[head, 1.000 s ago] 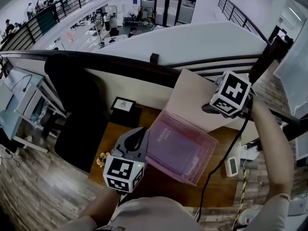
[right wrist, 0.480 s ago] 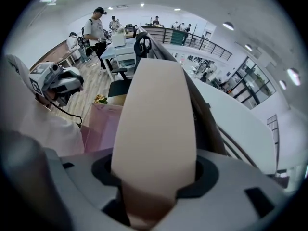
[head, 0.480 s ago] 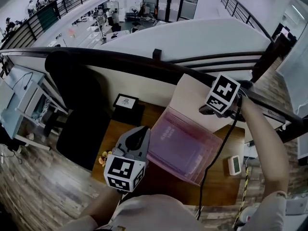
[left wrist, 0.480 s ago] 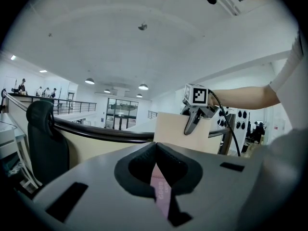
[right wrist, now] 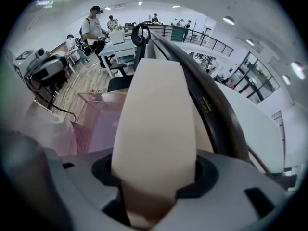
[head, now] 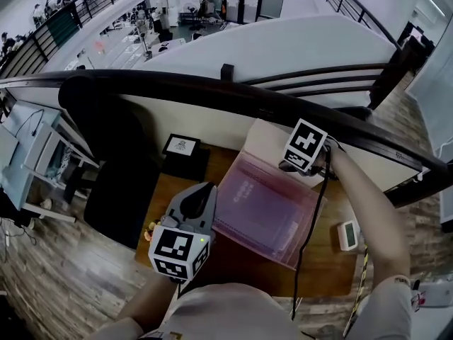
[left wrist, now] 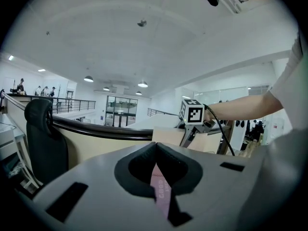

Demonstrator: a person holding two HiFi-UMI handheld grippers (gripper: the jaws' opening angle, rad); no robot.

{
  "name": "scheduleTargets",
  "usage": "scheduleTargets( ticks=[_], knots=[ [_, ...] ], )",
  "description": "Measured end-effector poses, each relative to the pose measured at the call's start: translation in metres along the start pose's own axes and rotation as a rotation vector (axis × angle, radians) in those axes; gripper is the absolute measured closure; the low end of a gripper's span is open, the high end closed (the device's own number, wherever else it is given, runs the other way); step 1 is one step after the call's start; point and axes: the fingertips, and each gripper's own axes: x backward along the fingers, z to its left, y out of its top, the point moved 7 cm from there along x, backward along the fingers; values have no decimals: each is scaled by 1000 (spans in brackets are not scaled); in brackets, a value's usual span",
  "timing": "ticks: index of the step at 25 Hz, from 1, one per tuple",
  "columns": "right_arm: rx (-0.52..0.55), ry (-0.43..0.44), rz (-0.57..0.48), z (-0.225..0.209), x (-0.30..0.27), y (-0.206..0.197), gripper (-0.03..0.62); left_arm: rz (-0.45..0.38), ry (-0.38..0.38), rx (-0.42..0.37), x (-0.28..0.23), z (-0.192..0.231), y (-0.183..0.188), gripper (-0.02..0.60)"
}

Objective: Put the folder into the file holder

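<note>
Jaws of the left gripper (left wrist: 155, 159) are pressed on the near wall of the one pink translucent plastic file holder (head: 258, 211). Those of the right gripper (right wrist: 154, 182) clamp the one flat beige card folder (right wrist: 154, 124), held at the holder's far rim. A black cable (head: 308, 225) hangs across the holder. The brown wooden desk (head: 322, 271) also bears a small white display device (head: 347, 235); one black office chair (head: 117, 161) stands left. A second ago the folder stood higher, showing more beige; the left gripper has kept its place
</note>
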Motion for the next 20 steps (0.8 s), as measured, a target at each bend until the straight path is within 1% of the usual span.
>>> scheduleTargets(
  ticks=[9,14,20],
  knots=[
    [-29,29,12,-9,-46,-10,312,22,25,2,-3,7,-5,578],
    [-27,42,14,-12,-48,-9,298,26,36,4,-4,11,-5,578],
    [-38,8,0,-12,-47,-9,283,24,29,6,-5,9,-4,578]
  ],
)
